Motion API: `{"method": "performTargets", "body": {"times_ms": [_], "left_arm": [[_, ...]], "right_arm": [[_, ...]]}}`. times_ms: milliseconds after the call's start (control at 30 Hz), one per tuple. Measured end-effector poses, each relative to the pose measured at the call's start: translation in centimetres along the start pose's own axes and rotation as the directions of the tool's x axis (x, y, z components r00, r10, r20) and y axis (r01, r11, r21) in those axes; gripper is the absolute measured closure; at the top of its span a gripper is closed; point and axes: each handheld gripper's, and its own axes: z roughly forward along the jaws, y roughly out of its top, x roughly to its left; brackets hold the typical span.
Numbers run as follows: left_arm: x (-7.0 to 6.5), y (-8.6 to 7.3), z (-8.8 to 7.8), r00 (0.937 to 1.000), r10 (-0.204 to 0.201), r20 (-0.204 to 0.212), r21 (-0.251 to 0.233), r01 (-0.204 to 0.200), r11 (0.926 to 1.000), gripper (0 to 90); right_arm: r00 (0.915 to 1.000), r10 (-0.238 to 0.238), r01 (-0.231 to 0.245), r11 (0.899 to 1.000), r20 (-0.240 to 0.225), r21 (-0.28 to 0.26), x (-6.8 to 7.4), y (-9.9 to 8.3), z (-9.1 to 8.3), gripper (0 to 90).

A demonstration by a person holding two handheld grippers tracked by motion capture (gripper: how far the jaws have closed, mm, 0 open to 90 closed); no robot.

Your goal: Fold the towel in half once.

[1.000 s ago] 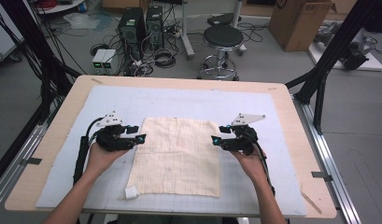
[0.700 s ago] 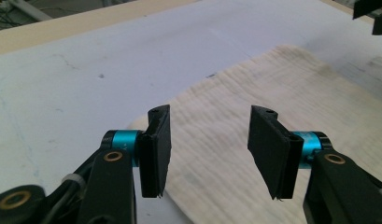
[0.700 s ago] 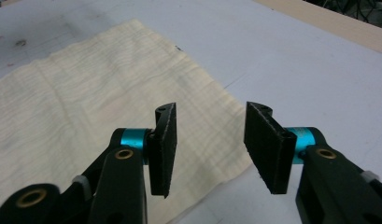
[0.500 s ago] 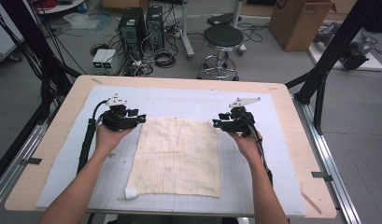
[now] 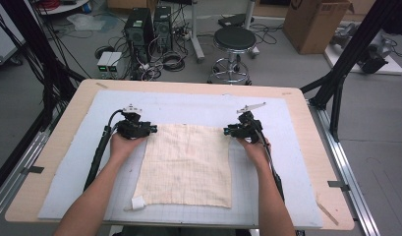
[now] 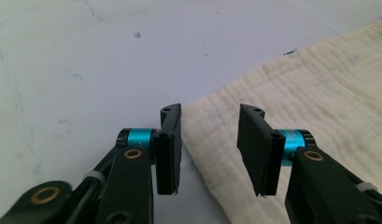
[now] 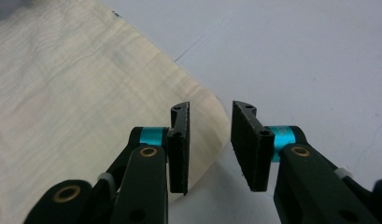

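Where the cloth lies: a cream gauze cloth [image 5: 186,164] is spread flat on the pale blue mat [image 5: 66,162], about mid-table, its two far corners at the two grippers.
Cloth detail: a small white tag [image 5: 138,202] sits at the near left corner; faint grid lines run across the weave.
Left gripper: the left gripper [image 5: 150,130] is low at the far left corner of the cloth; in the left gripper view [image 6: 209,142] the corner lies between the two black jaws.
Left jaws: spread, with a clear gap on each side of the cloth; they have just been closing, and the pads do not yet press on the fabric.
Right gripper: the right gripper [image 5: 228,131] is at the far right corner; in the right gripper view [image 7: 209,140] the corner's edge runs into the gap.
Right jaws: apart, narrower than the left pair, just been closing, not pinching the cloth.
Hands: the person's forearms come in from the near edge, one on each side of the cloth.
Table: the mat covers a light wooden tabletop [image 5: 297,101].
Beyond: a black stool [image 5: 234,42], computer towers [image 5: 149,24] and a cardboard box [image 5: 316,22] stand on the floor.
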Motion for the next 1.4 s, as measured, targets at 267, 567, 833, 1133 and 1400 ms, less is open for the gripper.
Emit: {"method": "performTargets", "body": {"times_ms": [267, 567, 833, 1133, 1400], "left_arm": [[-0.1, -0.1, 0.6, 0.9995, -0.008, -0.029, 0.014, 0.009, 0.9999, 69.0], [0.0, -0.1, 0.5, 0.9989, 0.018, -0.044, 0.025, -0.017, 0.9995, 85.5], [0.3, 0.4, 0.0, 0.9993, -0.022, -0.030, -0.026, 0.022, 0.9994, 87.0], [0.8, 2.6, -1.9, 0.9995, -0.021, -0.026, -0.094, 0.018, 0.9954, 87.3], [0.6, 3.2, -3.3, 0.9999, -0.004, -0.011, -0.110, 0.002, 0.9940, 87.3]], "right_arm": [[0.9980, 0.062, -0.062, 0.998, 0.006, 0.030, -0.6, -0.6, 1.0, 69.8], [0.9993, 0.021, -0.023, 0.998, 0.031, 0.067, 0.0, -0.1, 1.1, 85.8], [0.9992, 0.019, -0.019, 1.000, 0.035, 0.008, -0.2, 0.4, 0.0, 86.1], [0.9999, 0.006, -0.005, 0.999, 0.016, -0.037, 0.1, 2.7, -0.9, 86.6], [0.9970, 0.037, -0.042, 0.997, -0.068, -0.071, -0.1, 2.8, -2.1, 87.3]]}}
